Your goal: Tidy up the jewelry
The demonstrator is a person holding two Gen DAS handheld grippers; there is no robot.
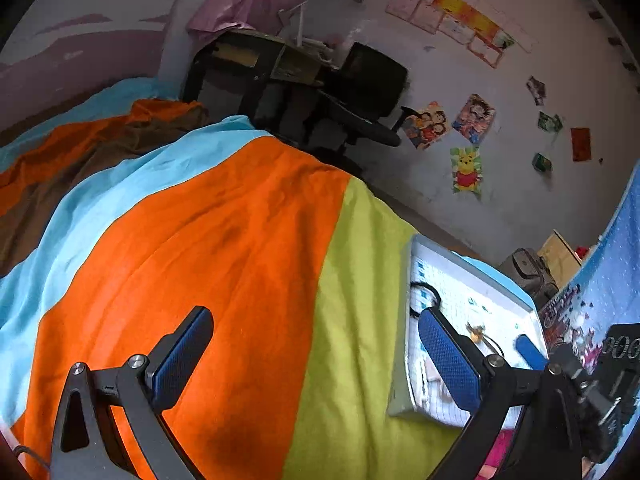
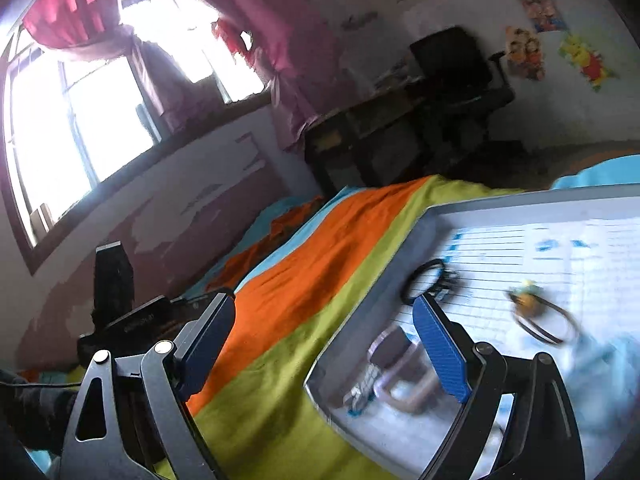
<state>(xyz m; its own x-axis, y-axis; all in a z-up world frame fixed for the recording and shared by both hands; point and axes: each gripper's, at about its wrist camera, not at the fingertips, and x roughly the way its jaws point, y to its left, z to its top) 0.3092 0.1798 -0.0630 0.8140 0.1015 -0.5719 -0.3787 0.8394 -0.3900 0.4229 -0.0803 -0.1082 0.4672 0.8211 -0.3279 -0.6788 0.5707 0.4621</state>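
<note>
A shallow white tray (image 1: 400, 376) lined with ruled paper lies on the right part of a striped bedspread (image 1: 248, 240). In the tray are a black ring (image 1: 426, 294) and a yellow charm on a thin loop (image 1: 478, 332). In the right wrist view the tray (image 2: 520, 200) also holds the black ring (image 2: 426, 280), the yellow charm (image 2: 528, 300) and blurred pale bangles (image 2: 396, 376). My left gripper (image 1: 316, 344) is open and empty over the bedspread. My right gripper (image 2: 324, 332) is open and empty, straddling the tray's left rim.
A dark desk (image 1: 256, 60) and black office chair (image 1: 372, 80) stand beyond the bed's far end. Posters (image 1: 466, 168) hang on the wall. A bright window with pink curtains (image 2: 76, 12) is on the left. A blue dotted cloth (image 1: 616, 280) hangs at the right.
</note>
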